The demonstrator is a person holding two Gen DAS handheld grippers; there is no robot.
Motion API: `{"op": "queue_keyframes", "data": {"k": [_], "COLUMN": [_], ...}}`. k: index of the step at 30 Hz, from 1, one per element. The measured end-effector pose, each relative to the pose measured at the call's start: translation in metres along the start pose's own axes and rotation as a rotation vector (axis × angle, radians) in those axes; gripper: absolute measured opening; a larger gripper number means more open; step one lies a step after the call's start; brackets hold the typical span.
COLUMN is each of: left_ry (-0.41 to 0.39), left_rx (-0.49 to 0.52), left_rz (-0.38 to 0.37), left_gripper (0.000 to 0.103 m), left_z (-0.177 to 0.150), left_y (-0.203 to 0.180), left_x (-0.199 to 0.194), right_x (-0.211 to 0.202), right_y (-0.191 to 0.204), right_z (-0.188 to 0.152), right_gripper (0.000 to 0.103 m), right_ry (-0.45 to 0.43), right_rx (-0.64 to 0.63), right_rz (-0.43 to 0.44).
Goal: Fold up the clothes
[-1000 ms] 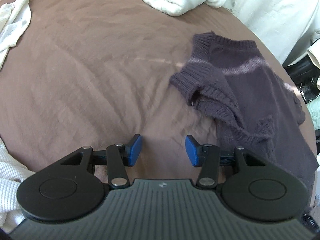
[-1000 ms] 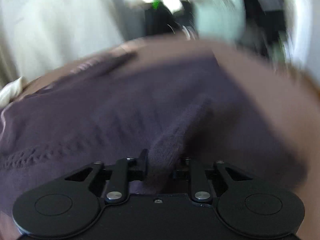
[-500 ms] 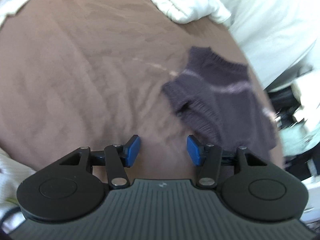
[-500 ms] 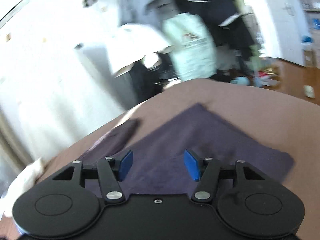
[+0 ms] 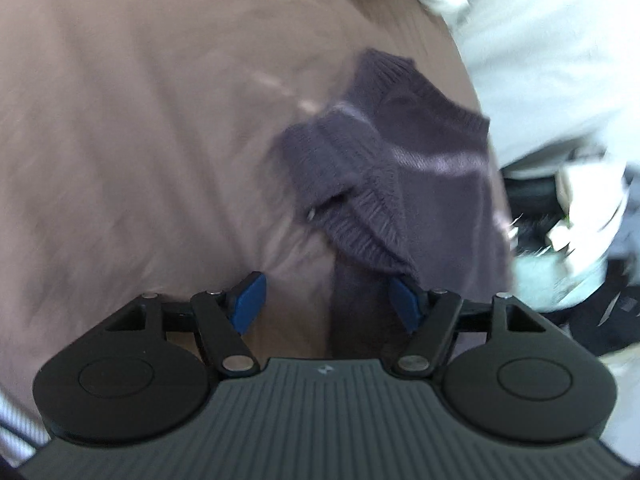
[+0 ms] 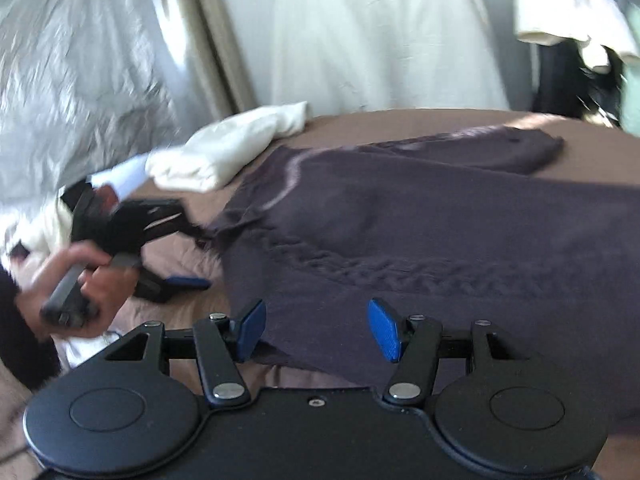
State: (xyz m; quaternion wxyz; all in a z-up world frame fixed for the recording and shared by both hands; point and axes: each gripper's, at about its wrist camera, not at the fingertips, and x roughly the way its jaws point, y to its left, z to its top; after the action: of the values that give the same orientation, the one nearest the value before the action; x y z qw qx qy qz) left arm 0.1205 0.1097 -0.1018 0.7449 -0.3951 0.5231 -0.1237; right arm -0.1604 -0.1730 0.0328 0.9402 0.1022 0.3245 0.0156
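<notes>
Left wrist view: both grippers are hanging open over the purple sweater point(image 5: 420, 168).
The left gripper point(image 5: 326, 304) is spreading its 2 fingers; a sweater edge is lying between them, probably untouched. The right gripper point(image 6: 316, 328) is spreading wide too, with the sweater stretching away rightward on the brown bed point(image 5: 140, 120).

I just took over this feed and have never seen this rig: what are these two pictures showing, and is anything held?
No robot here: a person holds handheld tongs in each hand, each with a fisheye camera looking along its blue fingers. The left view shows the left tongs open at the edge of a dark purple sweater on a brown bed. The right view shows the right tongs open over the same sweater; at left you see the person's left hand with the other tongs. White clothes lie beyond. Nothing is held.
</notes>
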Motion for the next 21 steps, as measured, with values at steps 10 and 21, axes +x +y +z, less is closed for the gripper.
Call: {"op": "queue_keyframes", "data": {"k": [10,21], "left_ry": [-0.305,-0.241], "left_rx": [0.439,0.164], "left_rz": [0.257,0.308], "left_gripper": [0.000,0.003], "left_z": [0.007,0.037], "left_y": [-0.051,-0.006], "left_x": [-0.015,-0.043], "right_x": [0.050,0.107], "right_y": [0.042,0.061], "right_z": [0.038,-0.008], "right_gripper": [0.064,0.072], "right_ry": [0.129,0.150], "right_rx": [-0.381,-0.350], "right_rz": [0.009,0.011]}}
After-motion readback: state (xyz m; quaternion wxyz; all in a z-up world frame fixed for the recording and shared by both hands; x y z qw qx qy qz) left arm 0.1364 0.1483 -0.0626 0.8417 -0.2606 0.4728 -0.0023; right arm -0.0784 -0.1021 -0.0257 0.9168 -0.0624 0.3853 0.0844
